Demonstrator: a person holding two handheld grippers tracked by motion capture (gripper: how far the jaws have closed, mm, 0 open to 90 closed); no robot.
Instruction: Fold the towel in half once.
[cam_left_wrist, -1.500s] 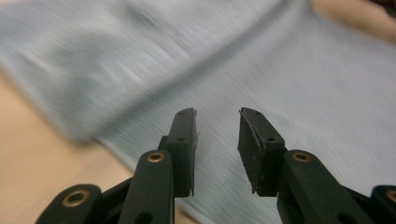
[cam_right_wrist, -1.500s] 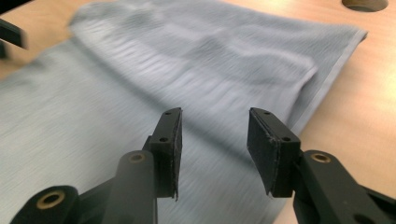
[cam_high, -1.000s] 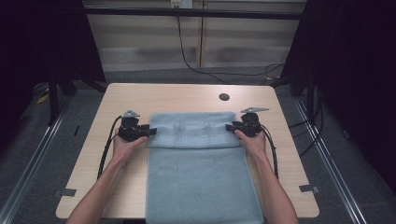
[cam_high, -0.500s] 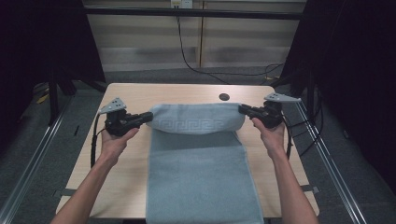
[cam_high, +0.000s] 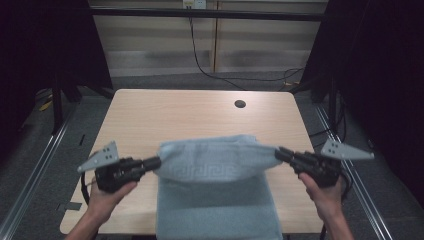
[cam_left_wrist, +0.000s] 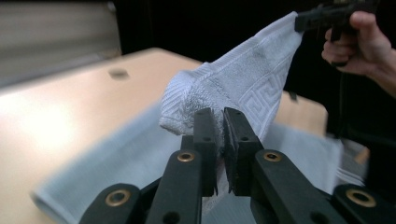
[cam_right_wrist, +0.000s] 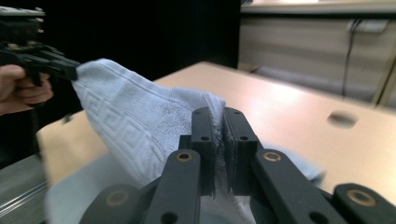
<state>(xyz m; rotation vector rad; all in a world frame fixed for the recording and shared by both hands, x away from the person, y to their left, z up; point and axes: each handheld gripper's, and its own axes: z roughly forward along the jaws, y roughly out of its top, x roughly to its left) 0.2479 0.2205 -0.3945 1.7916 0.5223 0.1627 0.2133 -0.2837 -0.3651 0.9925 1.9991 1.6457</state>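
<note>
I have the towel (cam_high: 215, 162) pinched at two corners, one in each gripper. The left gripper (cam_high: 154, 162) holds its corner at the towel's left end, and the right gripper (cam_high: 280, 154) holds the opposite corner at the right end. In the high view both sit above the near half of the surface (cam_high: 185, 115), with the towel's top edge stretched between them and sagging a little in the middle.

In the left gripper view the fingers (cam_left_wrist: 205, 140) are clamped together on a bunched fold of the towel (cam_left_wrist: 233, 88), with cloth squeezed in the narrow gap between them. From there the towel rises to the far corner, where the right gripper (cam_left_wrist: 299, 21) bites it. In the right gripper view the fingers (cam_right_wrist: 203, 140) are likewise closed on the towel (cam_right_wrist: 140, 121), and the cloth runs off to the left gripper (cam_right_wrist: 72, 70) at the other end. Both sets of fingers have just been closing onto the cloth.

The rest of the towel hangs down from the lifted edge and lies flat on the surface toward me, reaching the near edge.

I can read no brand or lettering. The towel carries only a woven Greek-key border (cam_high: 207, 172) just below the held edge.
</note>
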